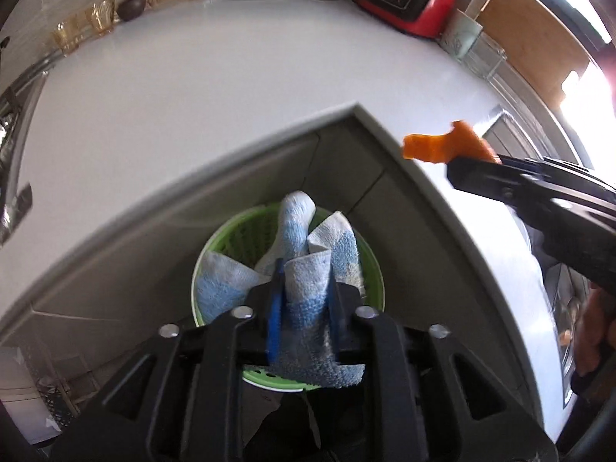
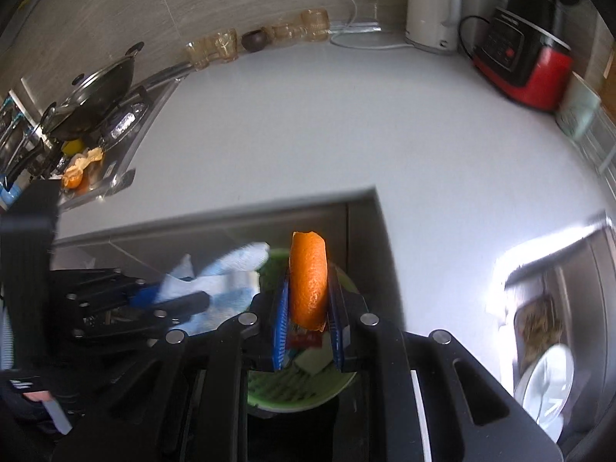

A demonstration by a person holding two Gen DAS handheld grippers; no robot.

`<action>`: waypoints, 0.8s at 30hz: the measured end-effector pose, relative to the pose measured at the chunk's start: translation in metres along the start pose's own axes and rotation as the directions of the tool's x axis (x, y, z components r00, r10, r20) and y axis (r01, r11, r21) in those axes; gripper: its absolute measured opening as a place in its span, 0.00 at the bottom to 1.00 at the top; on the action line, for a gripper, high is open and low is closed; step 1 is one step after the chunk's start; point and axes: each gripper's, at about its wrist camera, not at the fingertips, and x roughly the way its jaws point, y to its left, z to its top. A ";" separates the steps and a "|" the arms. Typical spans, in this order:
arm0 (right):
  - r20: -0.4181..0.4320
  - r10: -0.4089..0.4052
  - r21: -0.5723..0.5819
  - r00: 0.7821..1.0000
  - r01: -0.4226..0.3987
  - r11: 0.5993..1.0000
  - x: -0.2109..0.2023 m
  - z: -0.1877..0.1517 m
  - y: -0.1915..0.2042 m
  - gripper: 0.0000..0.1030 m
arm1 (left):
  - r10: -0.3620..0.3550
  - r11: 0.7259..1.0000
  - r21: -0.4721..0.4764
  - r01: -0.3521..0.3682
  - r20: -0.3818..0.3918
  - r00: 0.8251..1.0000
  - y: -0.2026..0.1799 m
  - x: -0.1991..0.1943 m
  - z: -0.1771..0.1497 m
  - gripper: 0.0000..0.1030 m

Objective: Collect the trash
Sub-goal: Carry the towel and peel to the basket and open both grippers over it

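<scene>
My left gripper (image 1: 306,281) is shut on a crumpled blue and white paper towel (image 1: 308,292) and holds it over a green trash bin (image 1: 231,231) below the counter corner. My right gripper (image 2: 308,288) is shut on an orange peel (image 2: 308,281), also above the green bin (image 2: 292,396), which holds some wrappers. In the left wrist view the right gripper (image 1: 454,161) comes in from the right with the peel (image 1: 442,144). In the right wrist view the left gripper (image 2: 184,300) with the towel (image 2: 227,269) is at the left.
The white counter (image 2: 346,127) carries a red and black cooker (image 2: 527,65), a kettle (image 2: 431,7), amber glasses (image 2: 215,48) and a dark bowl (image 2: 254,40). A wok (image 2: 92,96) and more orange peel (image 2: 81,169) lie on the stove at the left. A sink with a plate (image 2: 546,385) is at the right.
</scene>
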 end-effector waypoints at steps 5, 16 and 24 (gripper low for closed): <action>-0.007 -0.006 0.016 1.000 0.006 1.000 -0.001 -0.021 0.008 0.18 | 0.013 1.000 -0.011 -0.013 0.020 1.000 0.003 -0.004 -0.015 0.62; -0.054 0.007 -0.007 0.999 -0.007 1.000 0.030 -0.038 0.026 0.21 | 0.160 0.987 -0.054 -0.153 0.171 0.972 0.023 -0.067 -0.022 0.80; -0.160 -0.056 -0.040 0.986 0.050 0.998 0.081 -0.050 0.033 0.74 | 0.206 0.978 -0.070 -0.196 0.192 0.960 0.032 -0.084 -0.027 0.86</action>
